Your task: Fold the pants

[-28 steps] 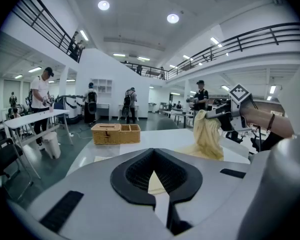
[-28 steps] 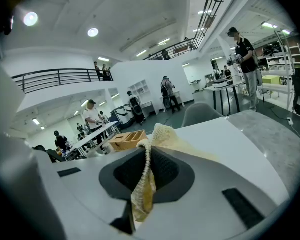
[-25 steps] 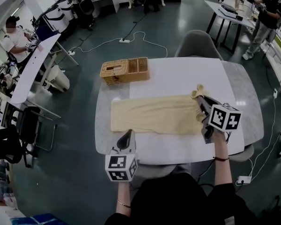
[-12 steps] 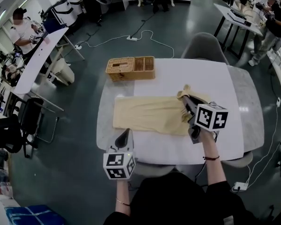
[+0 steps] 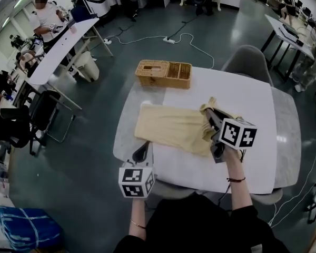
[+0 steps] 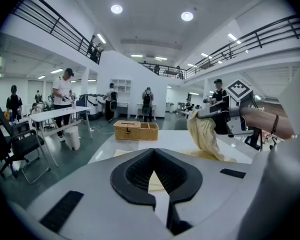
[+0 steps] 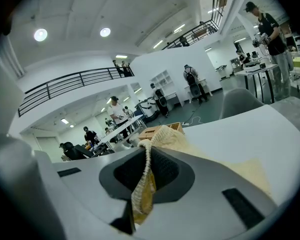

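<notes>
Your tabletop (image 5: 242,96) is white through the middle, with grey strips along its left and right edges. The pale yellow pants (image 5: 171,128) lie across the middle of it. Their left end is flat near the left edge, while the right end is bunched and lifted off the surface. Your right gripper (image 5: 210,112) has that bunched end pinched tight between its jaws, and the cloth hangs from them in a loose fold. Your left gripper (image 5: 142,152) is over the near edge toward the left corner, just beside the near-left corner of the pants. Its jaws are pressed together with nothing in them, and I cannot tell whether its tip touches the cloth. A wicker basket (image 5: 164,74) stands at the far edge by the far-left corner, apart from the pants. A grey chair (image 5: 247,59) is drawn up to the far edge on the right.

Around you the floor (image 5: 95,157) is dark and glossy. A power strip (image 5: 171,39) lies on it beyond the basket. To the left stands a long white table (image 5: 60,54) with a person (image 5: 46,16) at its far end and a black chair (image 5: 42,115) beside it. A blue bag (image 5: 23,228) sits on the floor at the near left. The left gripper view shows a tall white hall with round ceiling lights (image 6: 116,9) and a railed balcony (image 6: 55,24).
</notes>
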Tool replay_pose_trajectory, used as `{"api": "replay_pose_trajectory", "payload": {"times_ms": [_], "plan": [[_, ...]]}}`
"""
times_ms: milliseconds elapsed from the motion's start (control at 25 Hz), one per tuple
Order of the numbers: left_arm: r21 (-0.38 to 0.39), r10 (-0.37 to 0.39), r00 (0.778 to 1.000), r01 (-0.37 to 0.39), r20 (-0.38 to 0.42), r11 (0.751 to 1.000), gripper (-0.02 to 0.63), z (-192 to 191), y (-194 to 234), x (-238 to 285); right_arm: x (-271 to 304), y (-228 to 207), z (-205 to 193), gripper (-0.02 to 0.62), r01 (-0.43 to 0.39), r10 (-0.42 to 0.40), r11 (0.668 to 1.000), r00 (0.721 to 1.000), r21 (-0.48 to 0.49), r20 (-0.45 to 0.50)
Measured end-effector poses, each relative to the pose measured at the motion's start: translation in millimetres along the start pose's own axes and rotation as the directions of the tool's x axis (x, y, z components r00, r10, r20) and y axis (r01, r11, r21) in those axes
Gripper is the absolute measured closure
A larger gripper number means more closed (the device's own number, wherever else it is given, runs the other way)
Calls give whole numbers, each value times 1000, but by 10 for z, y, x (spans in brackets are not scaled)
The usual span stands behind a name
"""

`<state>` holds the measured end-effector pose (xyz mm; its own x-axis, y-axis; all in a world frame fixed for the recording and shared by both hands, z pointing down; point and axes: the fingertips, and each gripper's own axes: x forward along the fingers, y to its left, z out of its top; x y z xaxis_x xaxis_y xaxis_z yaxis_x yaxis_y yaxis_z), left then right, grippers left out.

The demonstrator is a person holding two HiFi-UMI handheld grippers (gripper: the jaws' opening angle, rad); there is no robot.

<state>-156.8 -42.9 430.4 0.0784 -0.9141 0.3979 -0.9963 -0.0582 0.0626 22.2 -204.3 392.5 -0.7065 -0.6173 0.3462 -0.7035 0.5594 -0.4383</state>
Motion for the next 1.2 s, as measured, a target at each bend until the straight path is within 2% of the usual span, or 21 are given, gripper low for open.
{"api": "replay_pose_trajectory", "payload": {"times_ms": [440, 880, 1200], "plan": [[-13, 56, 998, -56, -13, 998, 598, -39, 327, -82, 346, 345, -15, 560, -64, 64, 997, 998, 34, -3], [0, -43, 998, 43, -43, 999, 598, -28, 841, 94, 884, 757, -72, 560, -30, 29, 996, 999, 82, 18], [0, -106, 992, 106, -67, 994, 598, -98, 1275, 246, 1297, 1066, -227, 560, 6, -7, 997, 1000, 71, 22]]}}
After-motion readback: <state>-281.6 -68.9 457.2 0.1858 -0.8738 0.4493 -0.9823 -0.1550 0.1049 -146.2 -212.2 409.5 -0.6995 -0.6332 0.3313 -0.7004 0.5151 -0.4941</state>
